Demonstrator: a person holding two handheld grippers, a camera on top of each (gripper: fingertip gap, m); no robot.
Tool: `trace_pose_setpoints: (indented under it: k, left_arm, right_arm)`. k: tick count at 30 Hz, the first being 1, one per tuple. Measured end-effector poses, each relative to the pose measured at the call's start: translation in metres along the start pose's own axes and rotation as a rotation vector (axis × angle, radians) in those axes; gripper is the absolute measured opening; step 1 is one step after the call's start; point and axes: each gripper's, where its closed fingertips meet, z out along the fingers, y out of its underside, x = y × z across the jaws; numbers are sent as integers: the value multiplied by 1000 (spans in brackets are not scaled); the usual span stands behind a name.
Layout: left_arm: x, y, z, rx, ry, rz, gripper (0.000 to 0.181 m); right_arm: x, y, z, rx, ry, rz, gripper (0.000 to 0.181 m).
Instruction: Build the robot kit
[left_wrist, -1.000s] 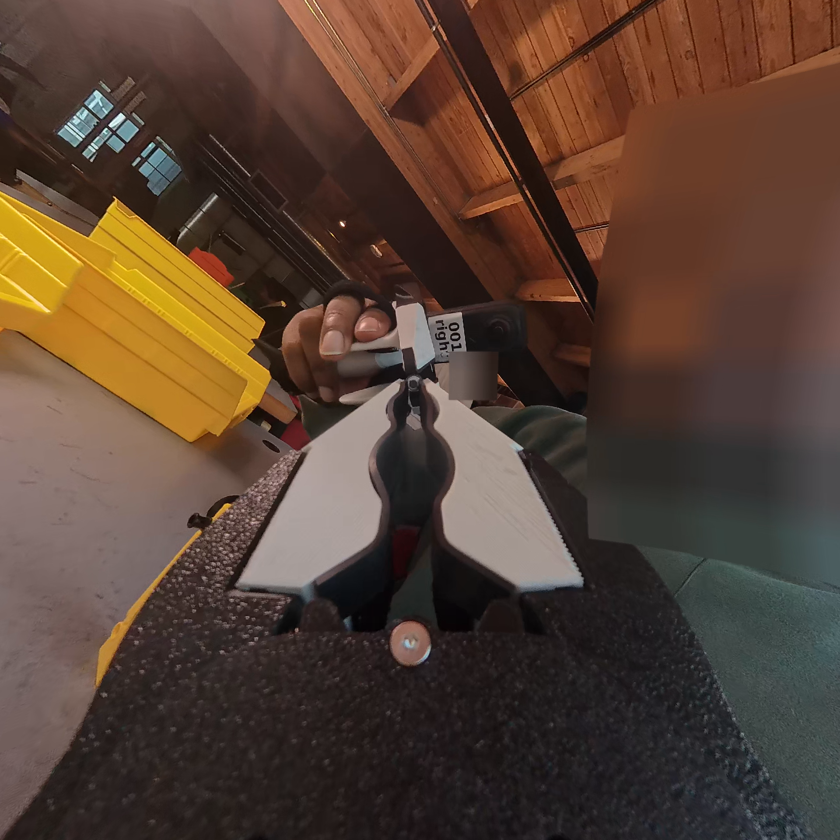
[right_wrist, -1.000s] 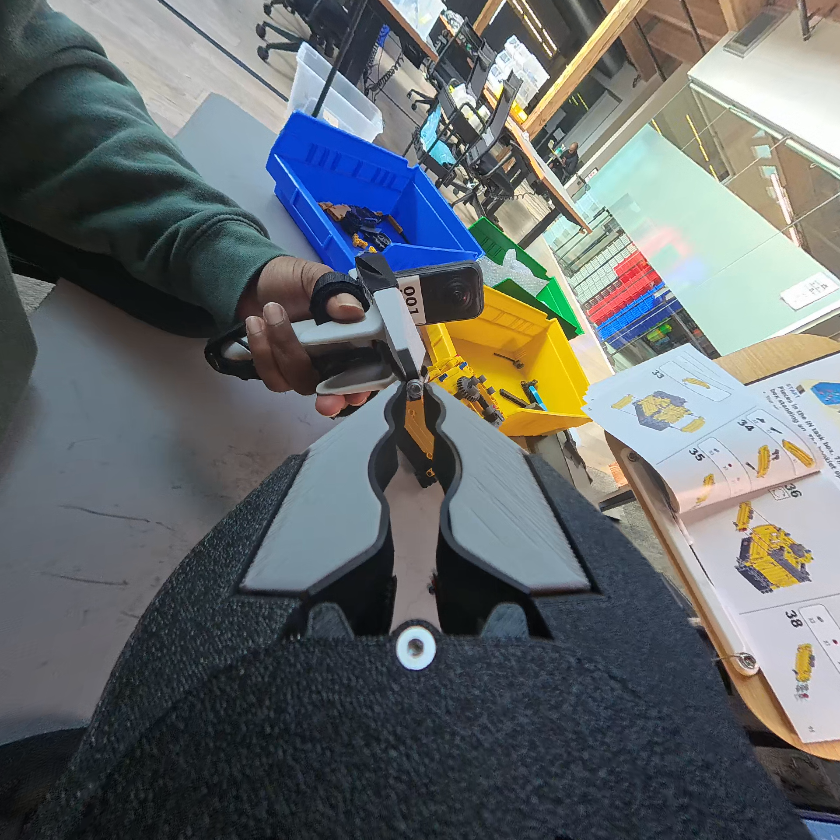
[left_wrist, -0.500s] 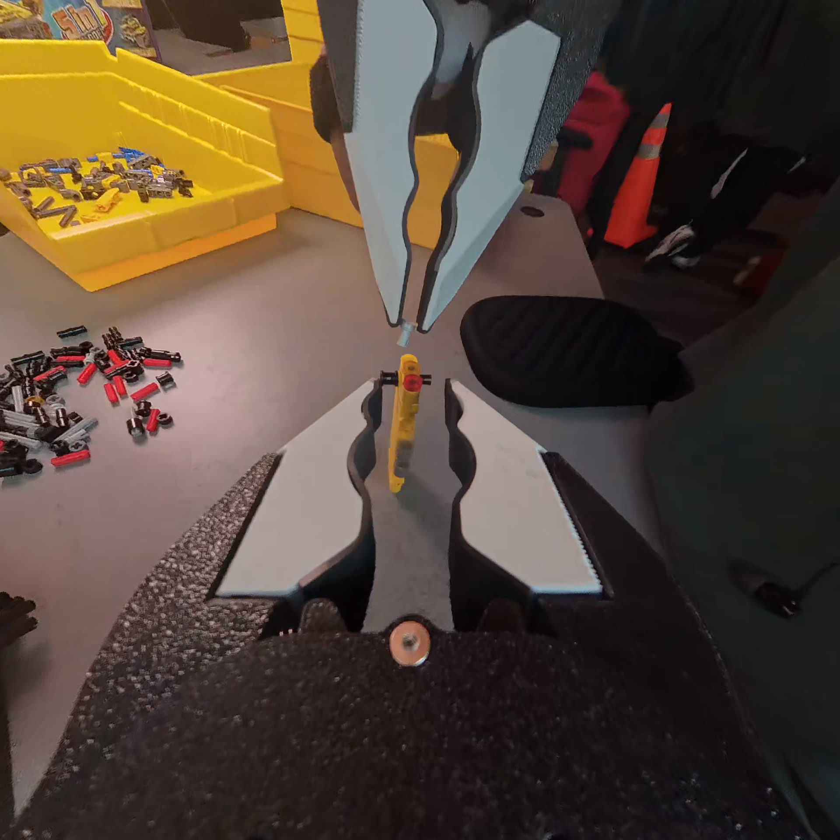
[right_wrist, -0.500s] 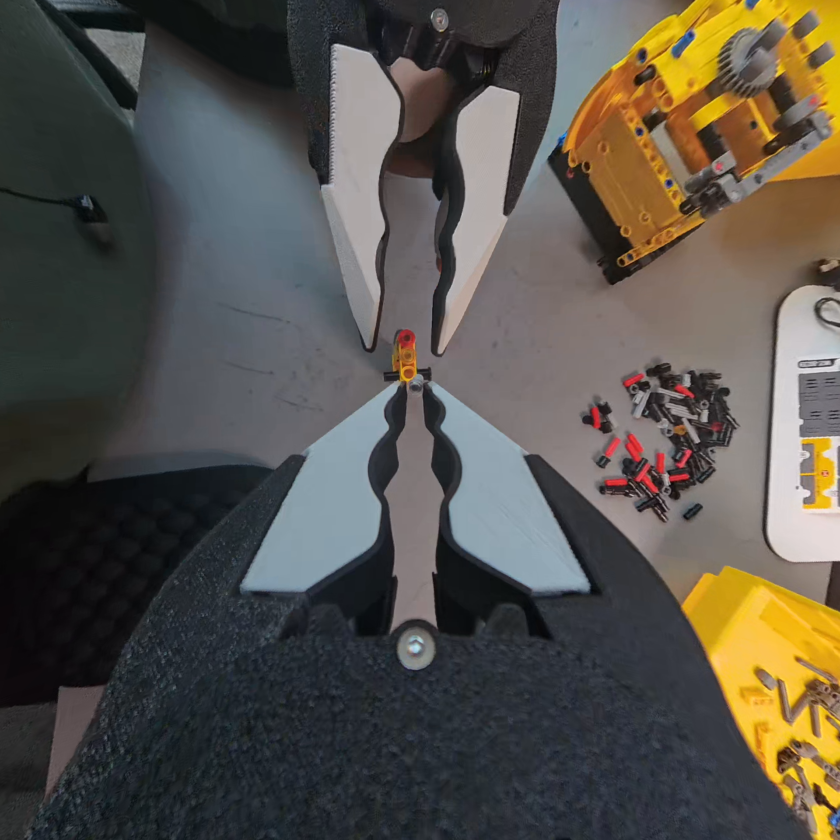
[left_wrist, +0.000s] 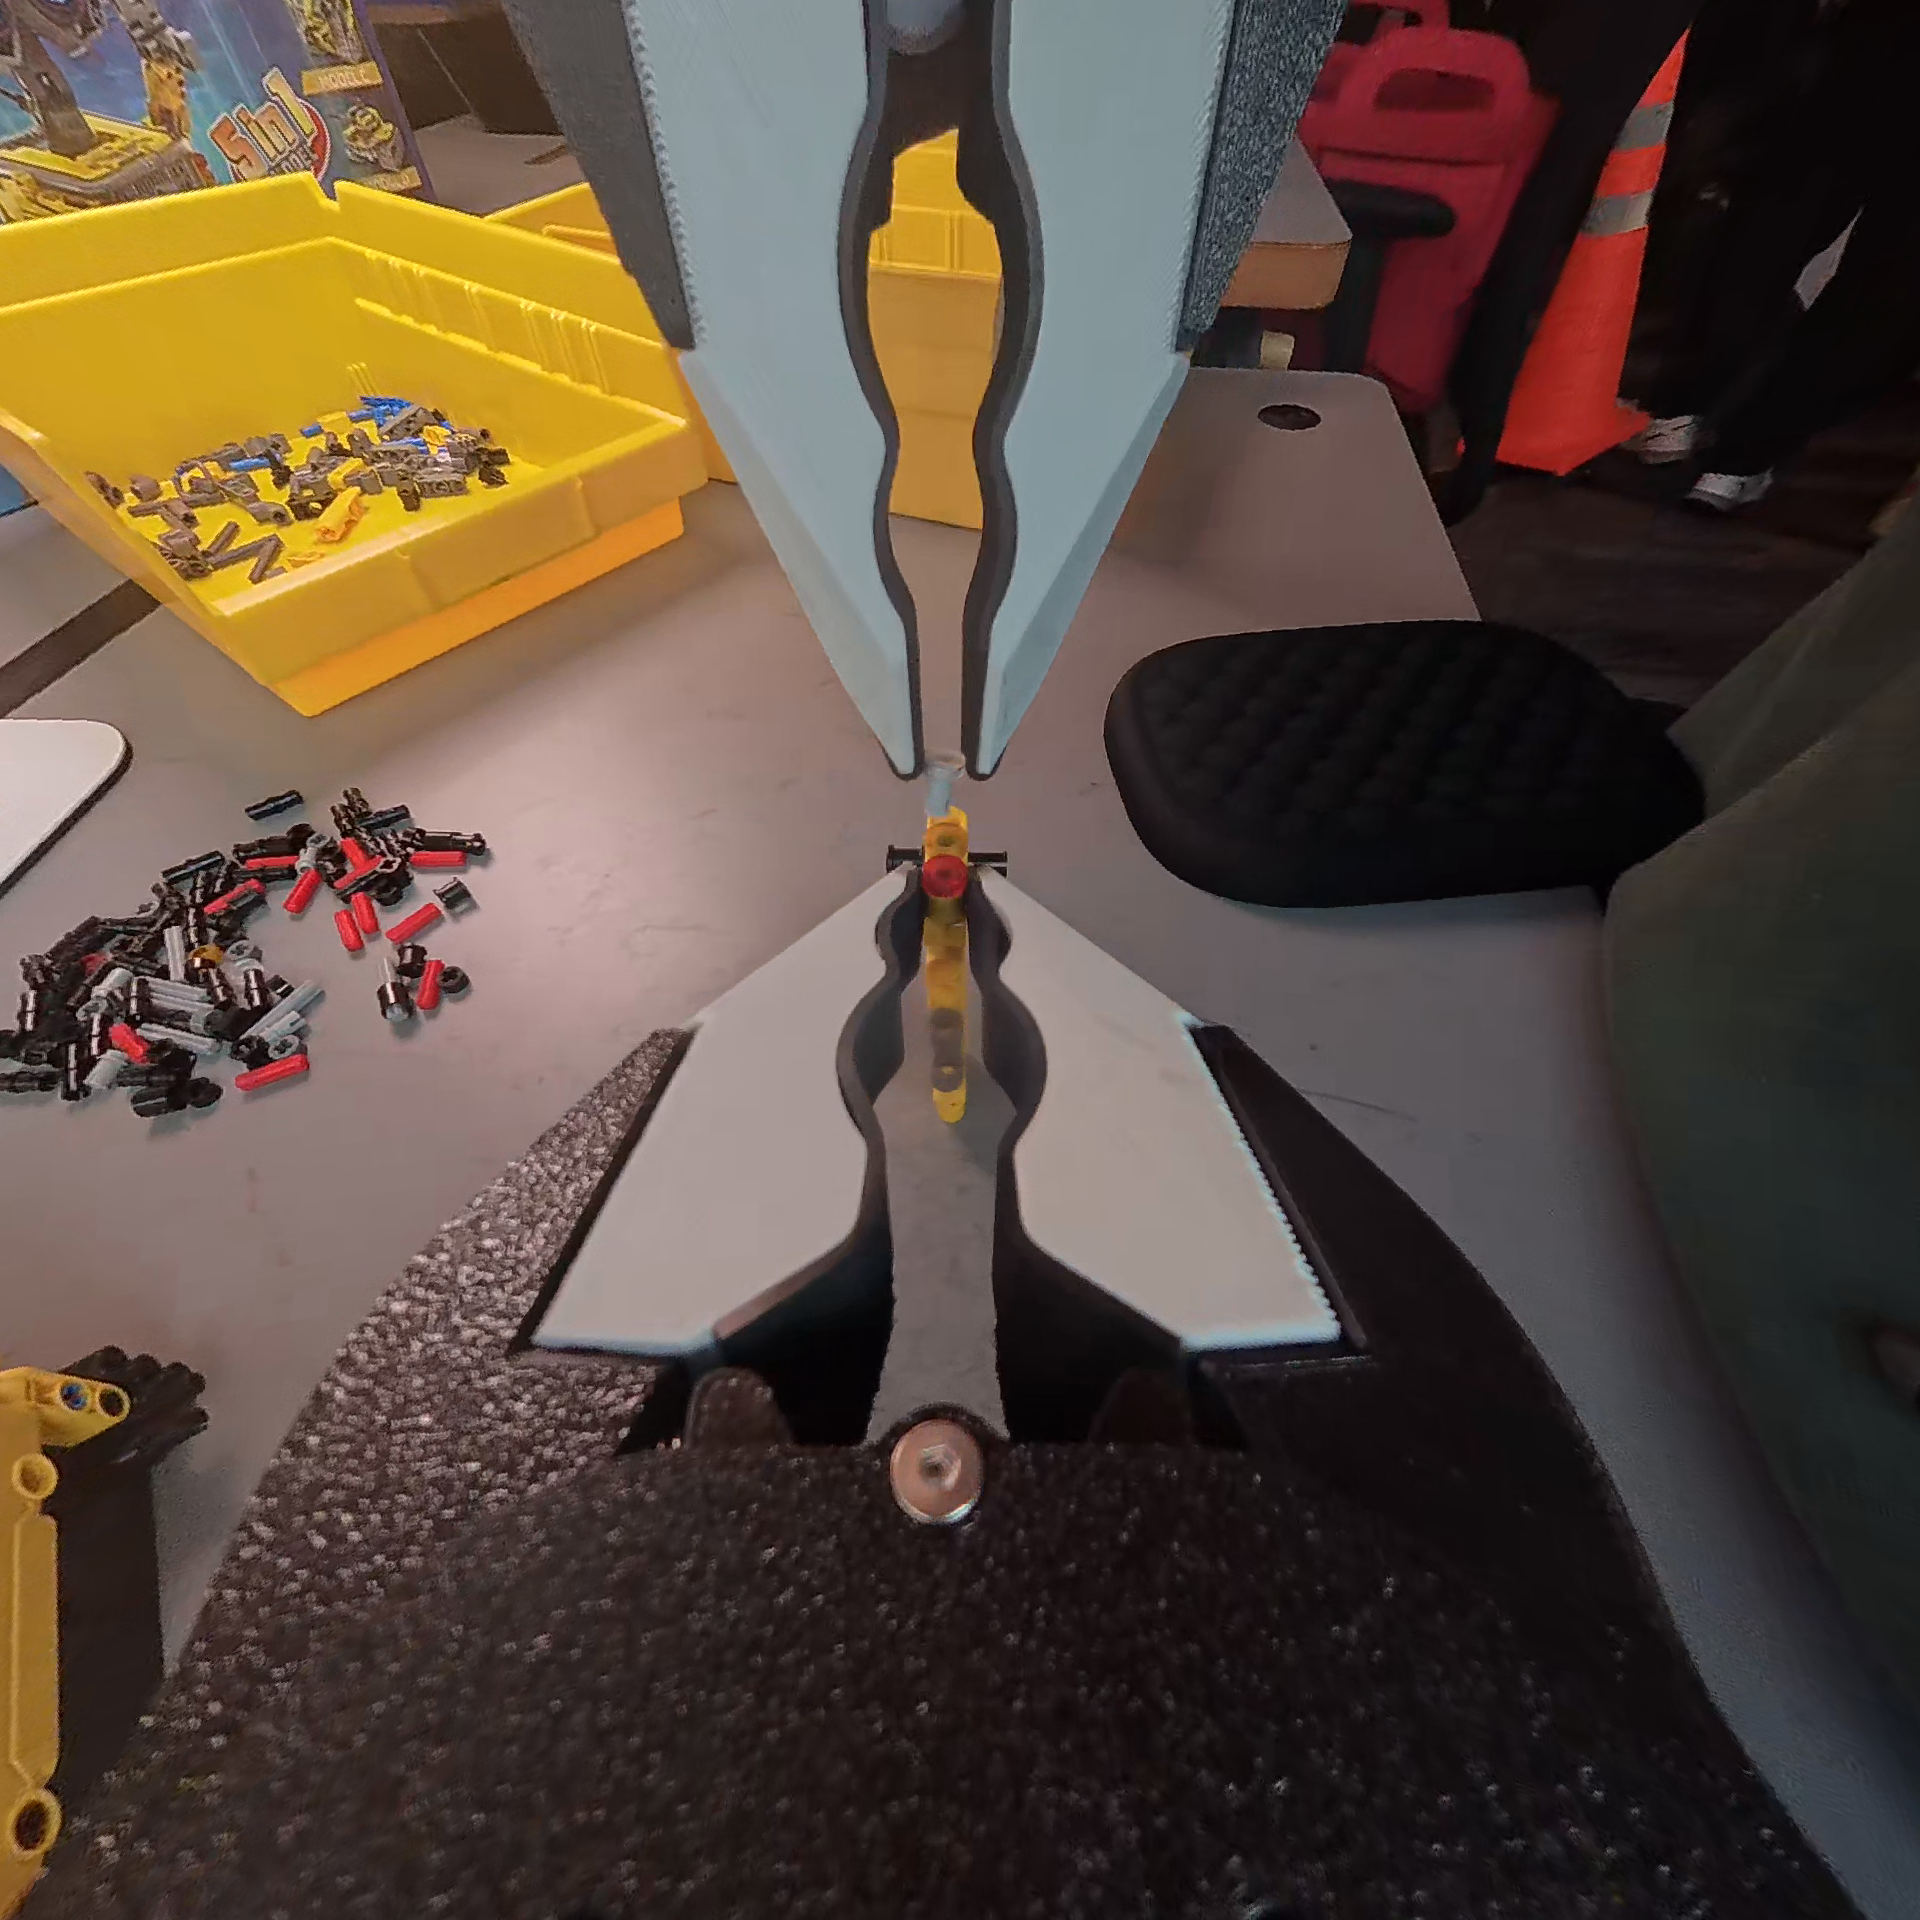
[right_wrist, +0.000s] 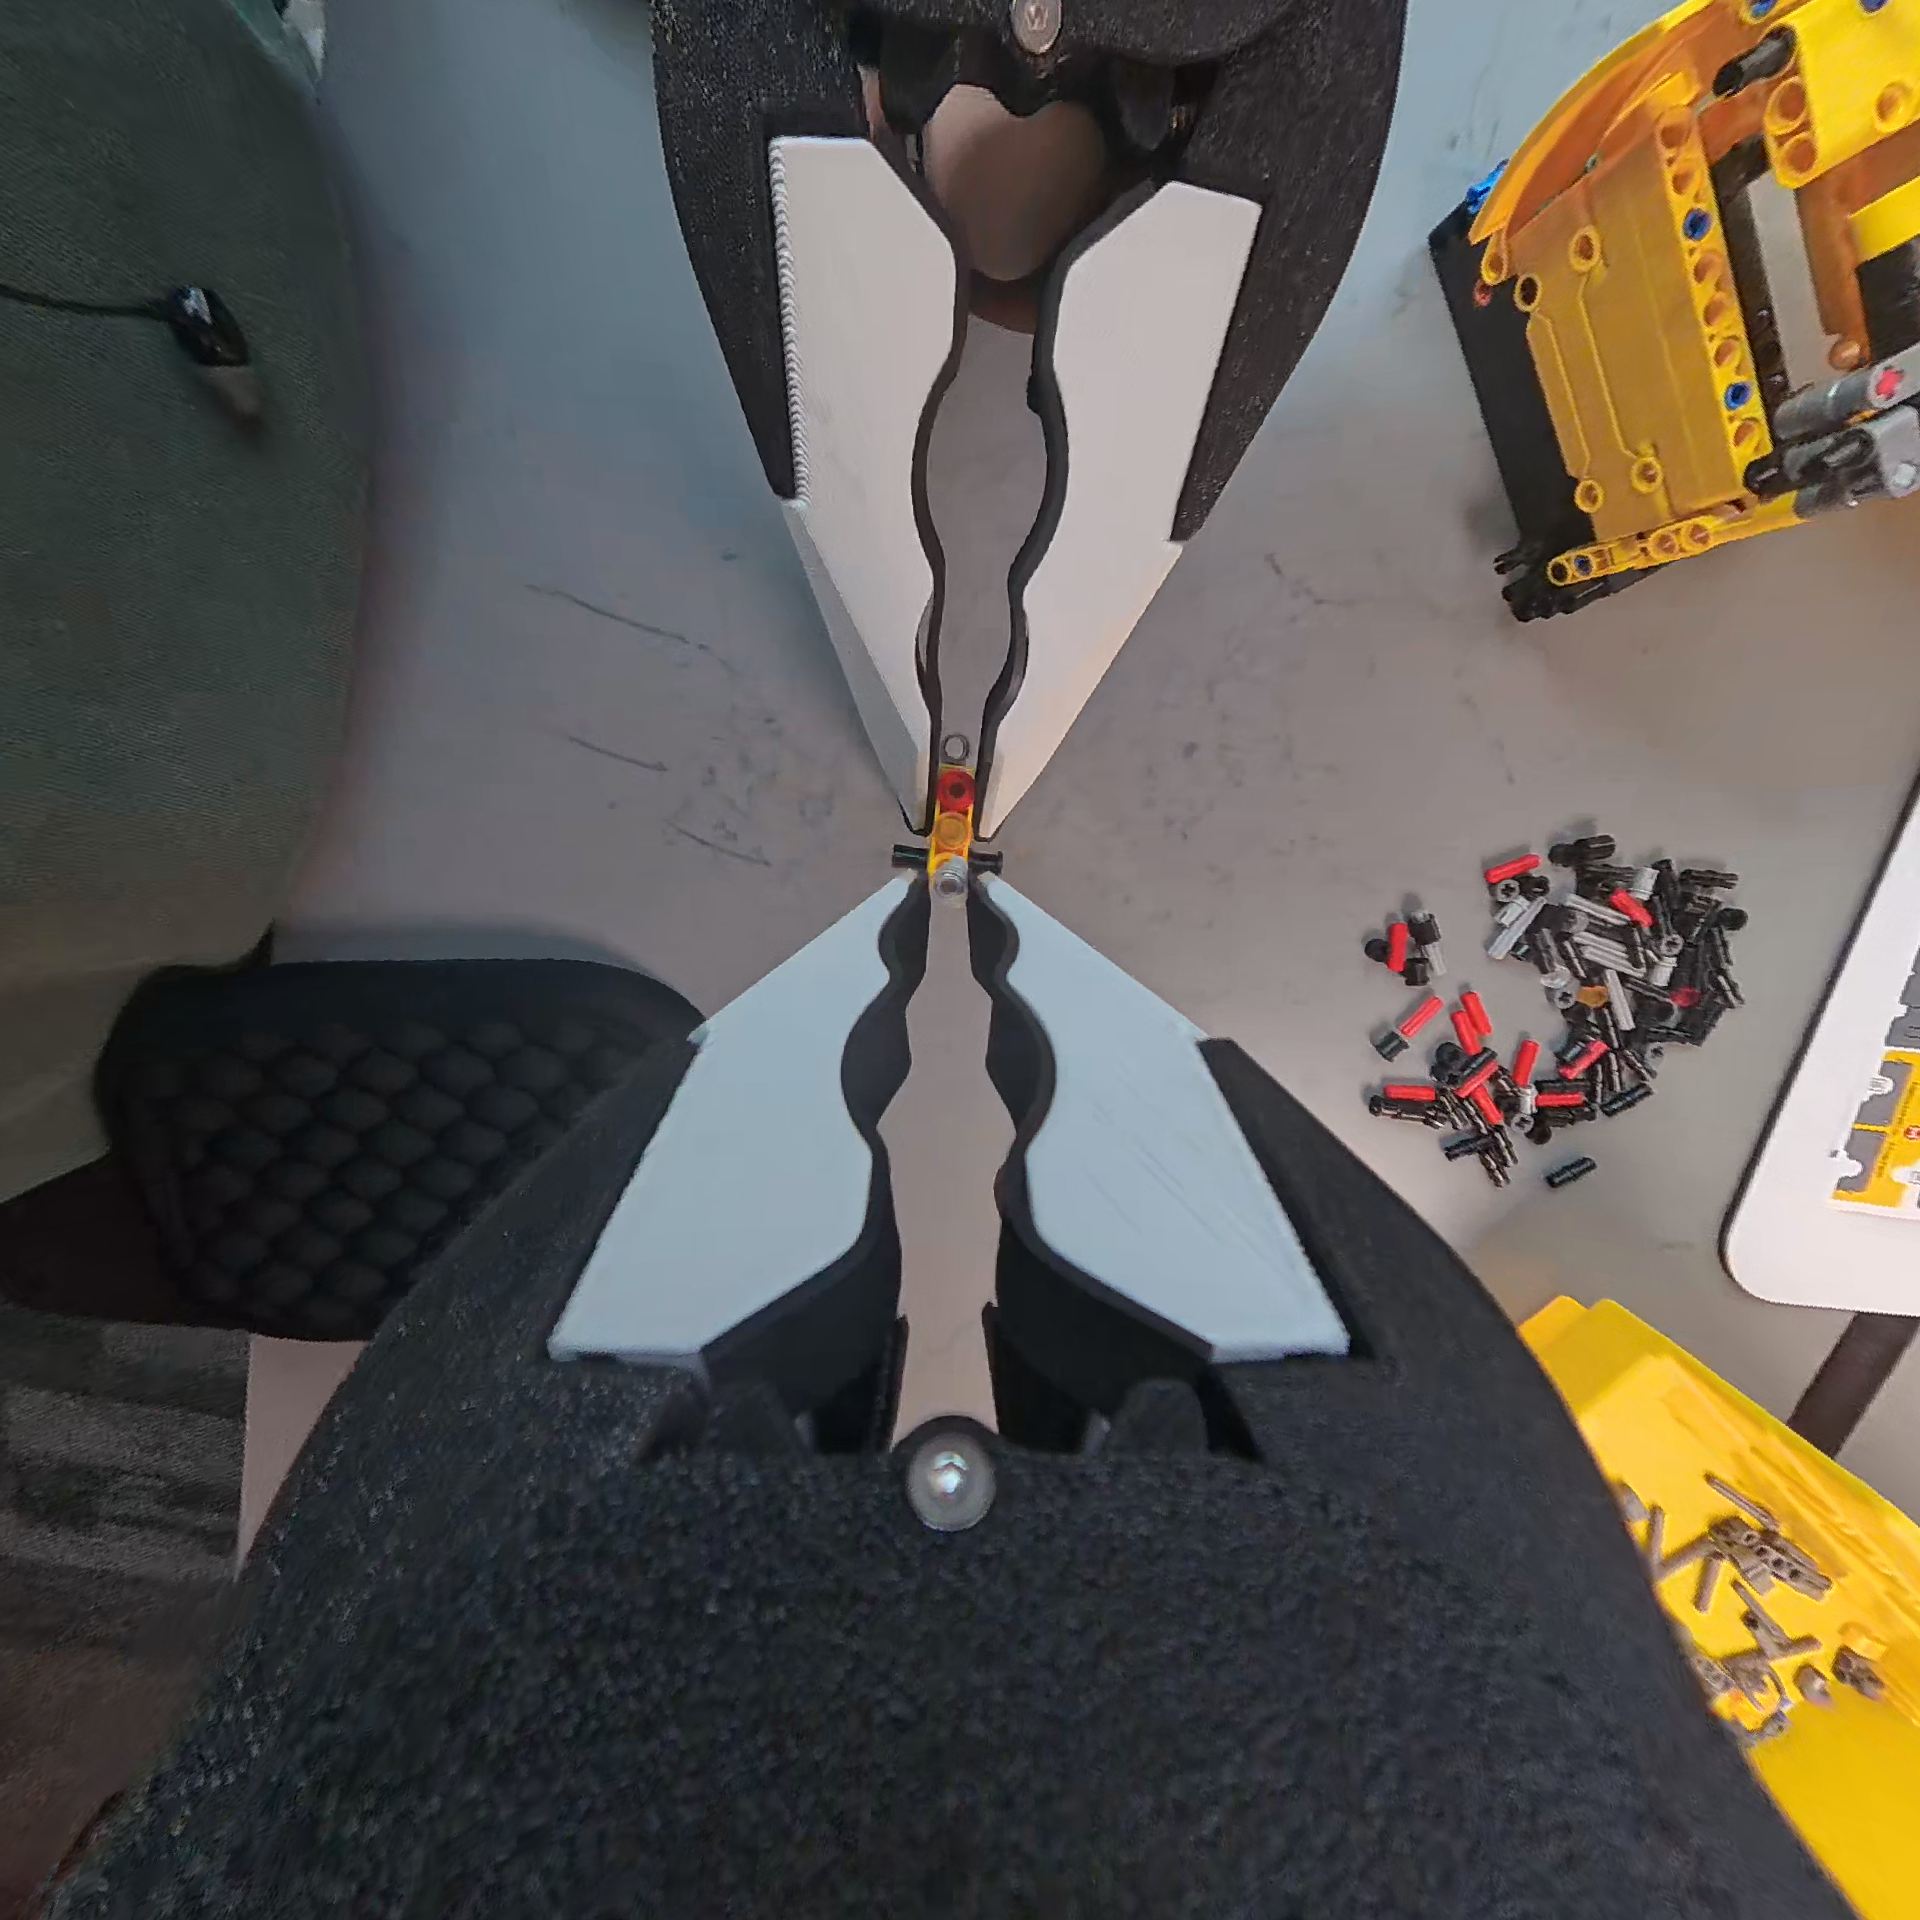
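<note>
A grey tabletop (left_wrist: 644, 790) is seen, with a yellow parts bin (left_wrist: 343, 436) at the far left and a half-built yellow brick model (right_wrist: 1683, 312) to one side. A loose pile of black, red and grey pins (left_wrist: 208, 956) is spread within reach. Tip to tip above it, the left hand-held gripper (left_wrist: 943, 904) is clamped on a thin yellow beam (left_wrist: 945, 997), held steady, apparently for joining, while the right hand-held gripper (right_wrist: 943, 896) is pinched on a small grey pin (right_wrist: 947, 881) at the beam's end
</note>
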Motion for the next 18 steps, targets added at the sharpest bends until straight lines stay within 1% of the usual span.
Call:
trace_pose_setpoints:
  k: [7, 12, 15, 18]
  left_arm:
    - [0, 0, 0, 0, -5, 8, 7]
    - [-2, 0, 0, 3, -17, 4, 7]
    - [0, 0, 0, -10, -19, 26, 7]
    - [1, 0, 1, -17, -30, 37, 7]
  right_arm:
    - [-2, 2, 4, -87, -39, -4, 7]
    - [2, 5, 5, -174, -37, -29, 6]
    - [0, -2, 5, -171, -54, -23, 6]
    - [-2, -1, 7, -195, -72, -22, 6]
